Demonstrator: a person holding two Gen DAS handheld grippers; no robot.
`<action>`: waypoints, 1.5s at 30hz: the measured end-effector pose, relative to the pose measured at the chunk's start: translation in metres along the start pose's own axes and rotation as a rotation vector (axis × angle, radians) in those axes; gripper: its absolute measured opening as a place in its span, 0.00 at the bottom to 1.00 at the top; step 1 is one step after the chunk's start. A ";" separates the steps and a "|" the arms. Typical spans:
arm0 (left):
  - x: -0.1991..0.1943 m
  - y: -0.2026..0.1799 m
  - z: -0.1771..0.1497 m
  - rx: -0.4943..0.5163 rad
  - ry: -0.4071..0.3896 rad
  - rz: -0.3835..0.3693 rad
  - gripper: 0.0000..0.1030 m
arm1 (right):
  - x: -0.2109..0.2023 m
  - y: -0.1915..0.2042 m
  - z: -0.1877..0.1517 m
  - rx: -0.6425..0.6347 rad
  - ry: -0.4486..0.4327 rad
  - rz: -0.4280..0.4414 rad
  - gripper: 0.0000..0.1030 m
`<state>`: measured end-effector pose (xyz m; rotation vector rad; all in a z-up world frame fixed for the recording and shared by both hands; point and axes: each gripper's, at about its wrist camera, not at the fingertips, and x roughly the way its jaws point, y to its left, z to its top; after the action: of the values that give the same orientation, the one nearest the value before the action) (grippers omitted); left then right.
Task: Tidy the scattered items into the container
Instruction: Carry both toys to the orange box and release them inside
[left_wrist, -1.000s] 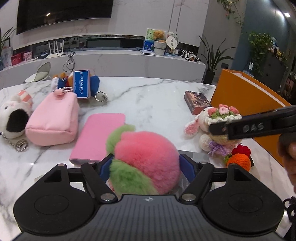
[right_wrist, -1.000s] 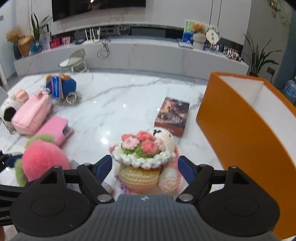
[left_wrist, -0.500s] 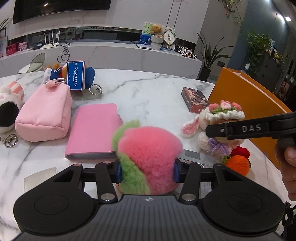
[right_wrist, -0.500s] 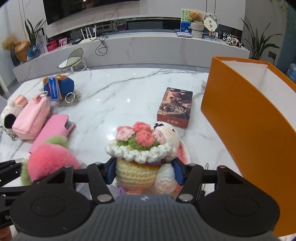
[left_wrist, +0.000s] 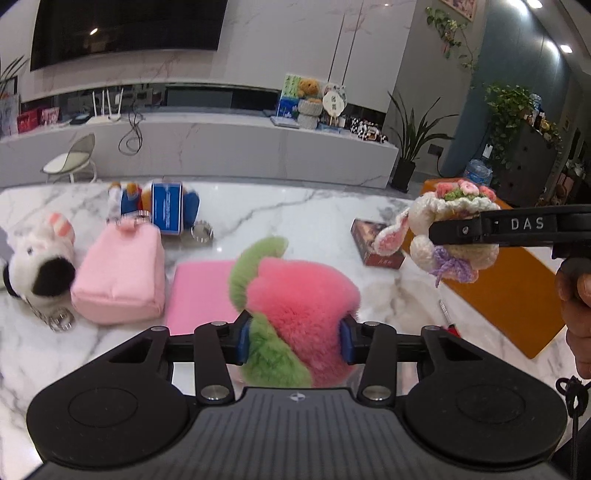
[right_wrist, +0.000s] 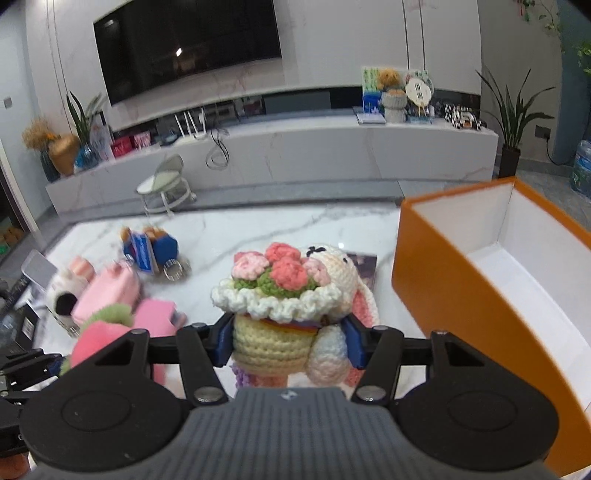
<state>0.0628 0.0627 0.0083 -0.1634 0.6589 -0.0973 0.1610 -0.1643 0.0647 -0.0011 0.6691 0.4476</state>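
marble, white with grey veins, makes up the table (left_wrist: 314, 218) that carries everything. orange on the outside and white within, the open box (right_wrist: 461, 314) stands at the table's right side, and what shows of its inside is bare. next in size, a pink pouch (left_wrist: 120, 277) sits at the left with a flat pink wallet (left_wrist: 201, 291) just beside it, a white plush with a black patch (left_wrist: 37, 262) further left, a blue tagged plush (left_wrist: 166, 208) behind them, and a dark card box (left_wrist: 369, 242) lying flat near the orange box.

the left gripper (left_wrist: 295, 341) has just been closing and its blue pads now press both sides of the pink and green fluffy ball (left_wrist: 295, 310), which is lifted clear of the marble. the right gripper (right_wrist: 290, 343) has likewise been closing and clamps the crochet bunny with a flower basket (right_wrist: 284, 302), held above the table to the left of the box. part of a hand (left_wrist: 576, 306) shows at the right edge of the left wrist view.
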 end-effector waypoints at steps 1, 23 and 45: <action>-0.003 -0.002 0.003 0.004 -0.002 -0.001 0.49 | -0.006 -0.001 0.004 0.001 -0.015 0.006 0.58; 0.008 -0.145 0.144 0.227 -0.141 -0.074 0.48 | -0.072 -0.158 0.050 0.187 -0.258 -0.172 0.58; 0.151 -0.260 0.155 0.281 -0.012 -0.216 0.47 | -0.028 -0.232 0.050 0.273 -0.127 -0.258 0.58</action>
<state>0.2669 -0.1957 0.0855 0.0365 0.6074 -0.3945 0.2646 -0.3786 0.0884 0.1961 0.5913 0.1048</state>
